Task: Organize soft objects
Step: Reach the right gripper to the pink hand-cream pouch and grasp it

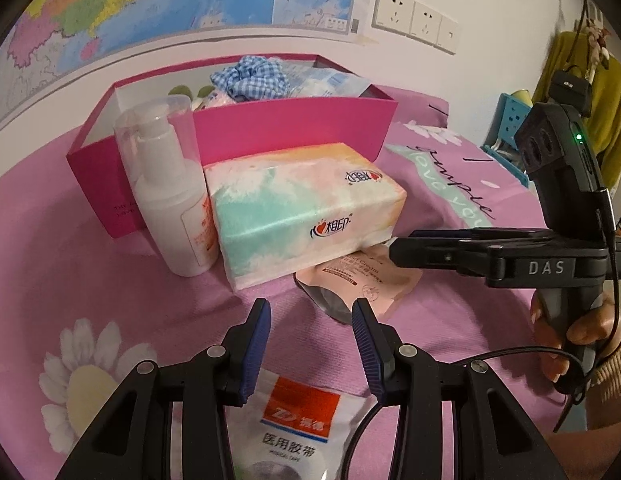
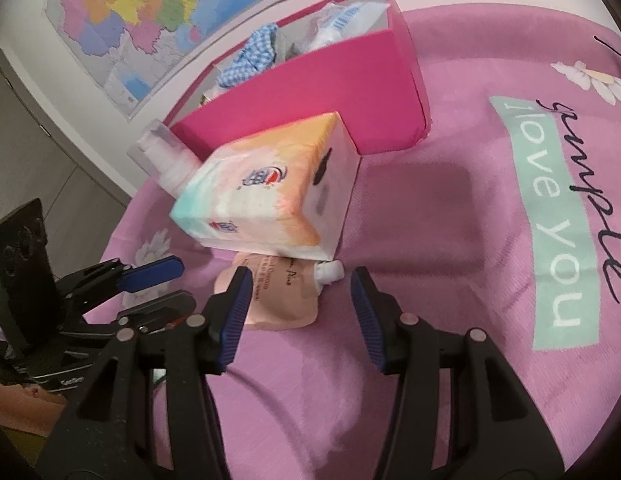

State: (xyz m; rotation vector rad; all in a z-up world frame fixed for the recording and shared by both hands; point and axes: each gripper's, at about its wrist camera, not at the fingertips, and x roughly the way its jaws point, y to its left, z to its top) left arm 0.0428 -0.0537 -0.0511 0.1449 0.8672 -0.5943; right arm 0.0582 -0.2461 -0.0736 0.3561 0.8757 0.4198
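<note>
With the right gripper (image 2: 298,316) and left gripper (image 1: 310,340) both spread and empty, straddle the pink pouch (image 2: 270,296) lying partly under the tissue pack (image 2: 266,192) in front of the box (image 2: 350,92), then close across its body.

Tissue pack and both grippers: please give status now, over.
Left gripper open, empty. Right gripper open, empty. Tissue pack on the bedsheet before the pink box, lying partly on the peach pouch. Pump bottle close beside the pack.
</note>
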